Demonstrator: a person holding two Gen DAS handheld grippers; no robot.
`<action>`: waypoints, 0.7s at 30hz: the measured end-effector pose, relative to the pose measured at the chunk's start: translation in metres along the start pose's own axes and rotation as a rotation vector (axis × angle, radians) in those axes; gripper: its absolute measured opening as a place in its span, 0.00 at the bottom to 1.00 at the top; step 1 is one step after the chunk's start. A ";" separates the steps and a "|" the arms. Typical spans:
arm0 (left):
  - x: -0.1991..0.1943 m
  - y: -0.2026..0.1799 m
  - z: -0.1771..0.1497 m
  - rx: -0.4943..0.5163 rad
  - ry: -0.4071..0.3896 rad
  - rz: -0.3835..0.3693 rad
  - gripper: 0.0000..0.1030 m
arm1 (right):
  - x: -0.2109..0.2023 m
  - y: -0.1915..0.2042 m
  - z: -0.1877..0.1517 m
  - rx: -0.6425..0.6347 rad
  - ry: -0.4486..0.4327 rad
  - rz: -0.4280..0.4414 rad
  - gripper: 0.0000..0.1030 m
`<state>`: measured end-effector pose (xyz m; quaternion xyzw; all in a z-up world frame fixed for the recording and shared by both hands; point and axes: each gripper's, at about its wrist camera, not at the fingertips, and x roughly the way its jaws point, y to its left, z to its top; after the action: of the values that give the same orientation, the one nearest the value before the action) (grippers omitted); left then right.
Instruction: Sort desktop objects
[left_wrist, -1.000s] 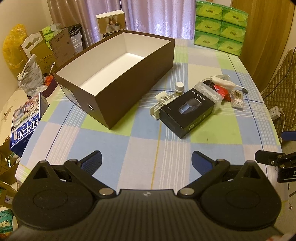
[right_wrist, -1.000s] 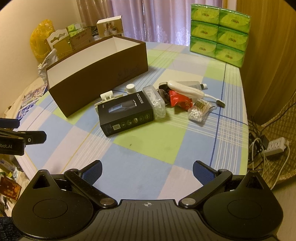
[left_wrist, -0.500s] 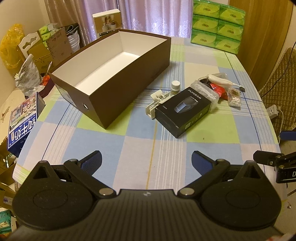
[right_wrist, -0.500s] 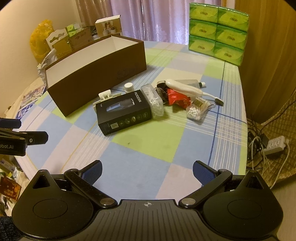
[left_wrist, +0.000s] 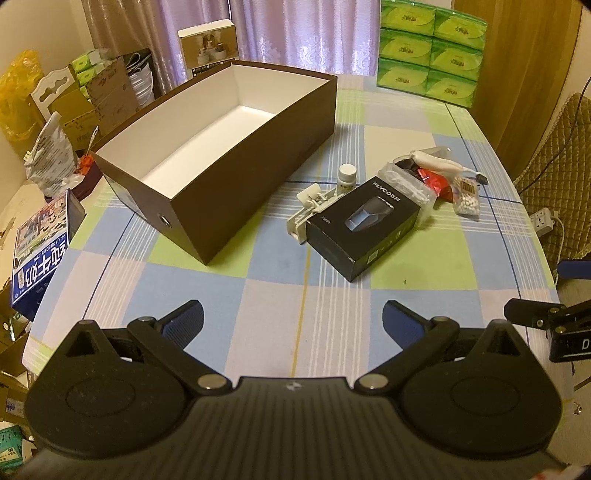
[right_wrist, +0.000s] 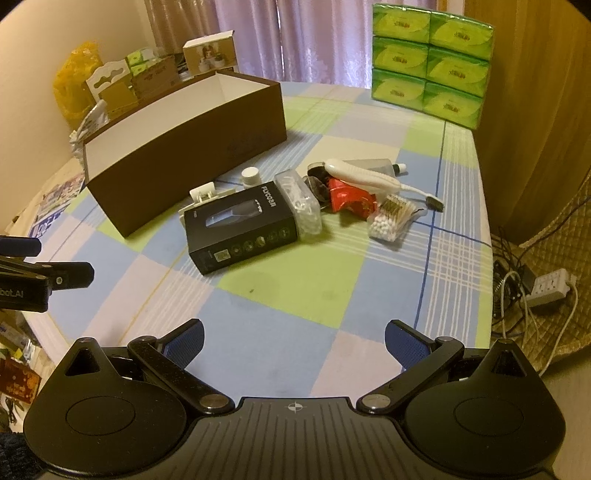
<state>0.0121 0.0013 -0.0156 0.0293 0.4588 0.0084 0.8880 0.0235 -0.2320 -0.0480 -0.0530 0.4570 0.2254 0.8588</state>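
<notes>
Left wrist view. Left tool (left_wrist: 291, 317) at the bottom centre of the frame, fingers spread wide, nothing between them; it hangs over the near edge of the desk (left_wrist: 207, 295), well short of every object. Judgement: a ready pose, jaws already apart for a first pick. The right tool (left_wrist: 532, 321) shows only as a dark finger at the right edge, too little to tell its state from here.

Brown box (left_wrist: 221, 147) sits in the upper left of the frame, open top, white inside, nothing visible in it. Judgement: it is the likely destination, and no sorting has been done yet.

The objects to sort lie in one cluster in the centre right of the frame: black shaver box (left_wrist: 364, 229) nearest, a white plastic clip (left_wrist: 308, 210) touching its left end, a small white bottle (left_wrist: 348, 177) upright just behind.

Right wrist view. Right tool (right_wrist: 293, 338) at the bottom centre, fingers spread wide, empty, also over the near desk edge. The left tool's finger pokes in at the left edge.

Same cluster, now in the frame's centre. Beside the shaver box lies a clear plastic case (right_wrist: 299, 206); to its right a red packet (right_wrist: 349, 197), a white toothbrush (right_wrist: 369, 177) lying across the pile, and a bag of cotton swabs (right_wrist: 391, 219). A grey tube (right_wrist: 373, 164) lies behind. The items touch or overlap, so a pick from the outer edge looks easiest.

Green tissue packs (right_wrist: 430, 57) are stacked in the upper right of the frame, well apart from the cluster.
</notes>
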 end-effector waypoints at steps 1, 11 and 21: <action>0.001 0.000 0.000 0.003 -0.002 -0.001 0.99 | 0.001 -0.001 0.000 0.003 0.001 -0.002 0.98; 0.019 0.000 0.012 0.028 -0.002 -0.029 0.99 | 0.011 -0.011 0.002 0.053 0.016 -0.024 0.98; 0.045 -0.008 0.029 0.108 -0.038 -0.105 0.96 | 0.021 -0.031 0.004 0.096 0.022 -0.045 0.98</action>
<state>0.0622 -0.0058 -0.0362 0.0532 0.4426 -0.0636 0.8929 0.0501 -0.2519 -0.0660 -0.0244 0.4753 0.1832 0.8602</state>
